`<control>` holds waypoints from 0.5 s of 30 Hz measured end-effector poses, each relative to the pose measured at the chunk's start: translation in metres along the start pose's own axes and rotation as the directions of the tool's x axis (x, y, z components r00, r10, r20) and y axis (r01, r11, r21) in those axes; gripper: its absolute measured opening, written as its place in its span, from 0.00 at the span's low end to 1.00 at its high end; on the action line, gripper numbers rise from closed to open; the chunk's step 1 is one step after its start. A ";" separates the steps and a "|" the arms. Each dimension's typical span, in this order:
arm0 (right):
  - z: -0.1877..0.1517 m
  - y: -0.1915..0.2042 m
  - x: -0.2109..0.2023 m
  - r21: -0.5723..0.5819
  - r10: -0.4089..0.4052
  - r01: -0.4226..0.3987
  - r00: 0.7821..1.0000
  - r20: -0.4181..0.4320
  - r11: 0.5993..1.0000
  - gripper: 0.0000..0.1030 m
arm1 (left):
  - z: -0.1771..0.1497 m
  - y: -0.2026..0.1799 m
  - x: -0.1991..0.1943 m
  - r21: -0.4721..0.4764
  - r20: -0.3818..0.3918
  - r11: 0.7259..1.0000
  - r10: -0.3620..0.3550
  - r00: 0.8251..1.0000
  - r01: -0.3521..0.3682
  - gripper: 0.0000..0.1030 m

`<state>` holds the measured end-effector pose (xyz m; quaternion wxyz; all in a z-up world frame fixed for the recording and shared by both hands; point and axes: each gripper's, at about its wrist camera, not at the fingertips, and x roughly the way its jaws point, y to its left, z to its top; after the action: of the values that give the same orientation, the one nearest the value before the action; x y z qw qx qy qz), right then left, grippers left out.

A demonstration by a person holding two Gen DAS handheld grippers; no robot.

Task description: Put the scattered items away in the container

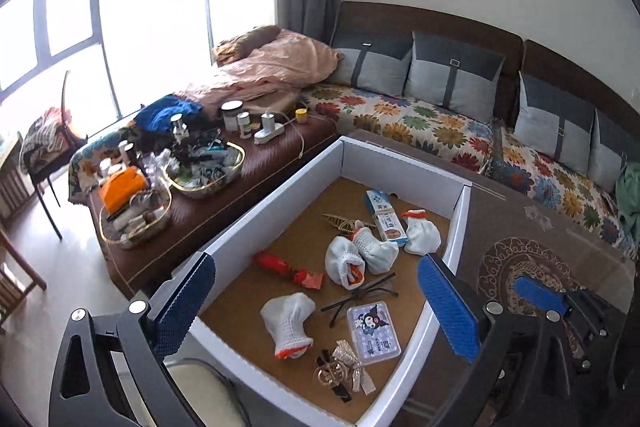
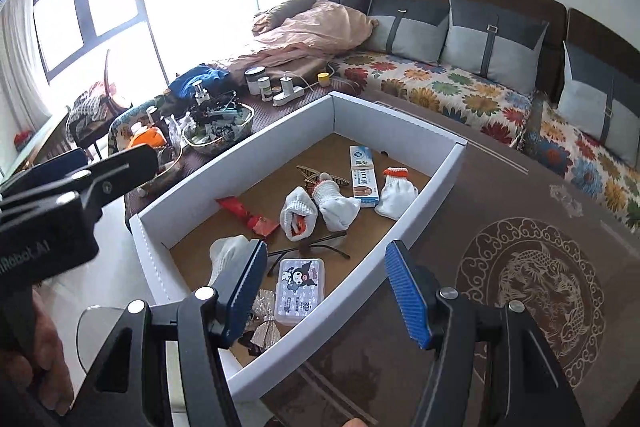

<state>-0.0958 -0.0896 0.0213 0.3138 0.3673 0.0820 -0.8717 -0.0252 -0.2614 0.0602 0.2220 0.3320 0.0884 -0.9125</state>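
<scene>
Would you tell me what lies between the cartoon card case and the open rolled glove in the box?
A pair of dark glasses lies between the card case and the rolled glove, clearest in the left wrist view.

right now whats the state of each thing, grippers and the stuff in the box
left gripper: open, holding nothing, above the box
right gripper: open, holding nothing, over the box's near wall
white box: open-topped, on the table
card case: closed, flat in the box
toothpaste carton: lying flat
red wrapper: crumpled
black glasses: lying with arms unfolded
</scene>
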 end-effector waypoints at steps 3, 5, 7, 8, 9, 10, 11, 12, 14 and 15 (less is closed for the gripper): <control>0.000 0.000 -0.003 0.011 0.002 -0.002 1.000 -0.003 1.000 0.61 | 0.000 0.006 -0.005 -0.020 -0.016 0.999 0.027 1.000 -0.027 1.00; -0.001 -0.001 -0.005 0.013 -0.001 0.002 1.000 -0.005 1.000 0.61 | 0.001 0.005 -0.010 0.009 -0.009 0.997 0.075 0.997 -0.075 1.00; -0.002 -0.001 -0.004 0.013 -0.005 0.005 1.000 -0.010 1.000 0.61 | 0.001 0.004 -0.015 0.033 -0.007 0.995 0.094 0.996 -0.094 1.00; -0.003 -0.001 -0.004 0.014 -0.006 0.006 1.000 -0.013 1.000 0.61 | 0.001 0.004 -0.017 0.040 -0.010 0.996 0.085 0.996 -0.084 1.00; -0.005 -0.001 -0.003 0.016 -0.006 0.006 1.000 -0.018 1.000 0.61 | 0.000 0.004 -0.019 0.047 -0.014 0.996 0.075 0.997 -0.075 1.00; -0.005 -0.001 -0.002 0.018 -0.006 0.006 1.000 -0.022 1.000 0.61 | 0.000 0.003 -0.020 0.054 -0.017 0.996 0.066 0.998 -0.065 1.00; -0.006 0.000 -0.001 0.019 -0.005 0.006 1.000 -0.027 1.000 0.61 | 0.000 0.003 -0.022 0.061 -0.020 0.997 0.057 0.998 -0.056 1.00; -0.007 0.000 0.000 0.021 -0.005 0.006 1.000 -0.031 1.000 0.61 | -0.001 0.004 -0.023 0.058 -0.028 0.997 0.043 0.999 -0.041 1.00; -0.007 0.002 0.001 0.020 -0.003 0.004 0.999 -0.036 1.000 0.61 | -0.004 0.008 -0.022 0.047 -0.043 0.999 0.027 0.999 -0.025 1.00; -0.007 0.003 0.002 0.017 -0.003 0.003 0.999 -0.039 1.000 0.61 | -0.005 0.009 -0.021 0.043 -0.047 0.999 0.027 0.999 -0.025 1.00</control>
<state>-0.0905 -0.0902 0.0151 0.3077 0.3867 0.0811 -0.8656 -0.0036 -0.2605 0.0696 0.2246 0.3592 0.0700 -0.9031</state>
